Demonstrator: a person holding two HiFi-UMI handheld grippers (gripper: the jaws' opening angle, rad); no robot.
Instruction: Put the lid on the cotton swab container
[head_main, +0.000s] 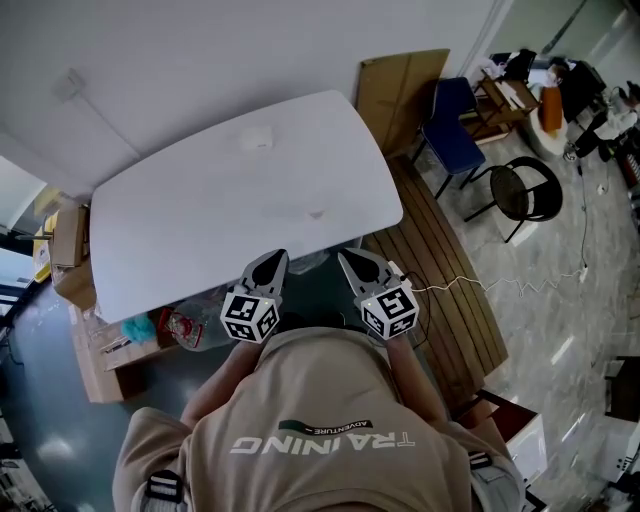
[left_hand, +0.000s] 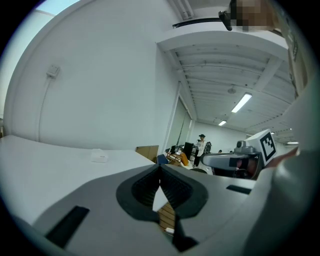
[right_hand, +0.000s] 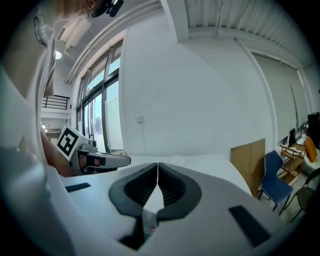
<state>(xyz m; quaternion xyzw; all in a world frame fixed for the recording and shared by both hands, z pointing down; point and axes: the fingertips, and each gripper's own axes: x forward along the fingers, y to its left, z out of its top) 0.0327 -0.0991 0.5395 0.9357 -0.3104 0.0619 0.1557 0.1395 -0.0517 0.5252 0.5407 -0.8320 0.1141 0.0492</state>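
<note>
Got left gripper (head_main: 268, 262) and right gripper (head_main: 352, 258) at the worktop's (head_main: 200, 220) near edge, jaws pinched shut on nothing, small white box (head_main: 257, 139), likely the swab one, well ahead near the far edge, closer to left.

Looking at an open-plan office, going by the furnishings: facing a large white table (head_main: 200, 200) against a bare wall, passing a blue chair (head_main: 455, 125) and a cardboard sheet (head_main: 400, 85), taking in cluttered desks (head_main: 580, 90) farther back (with a person (left_hand: 200, 145) among them), strip lights (left_hand: 241, 102) overhead, tall windows (right_hand: 97, 110).
</note>
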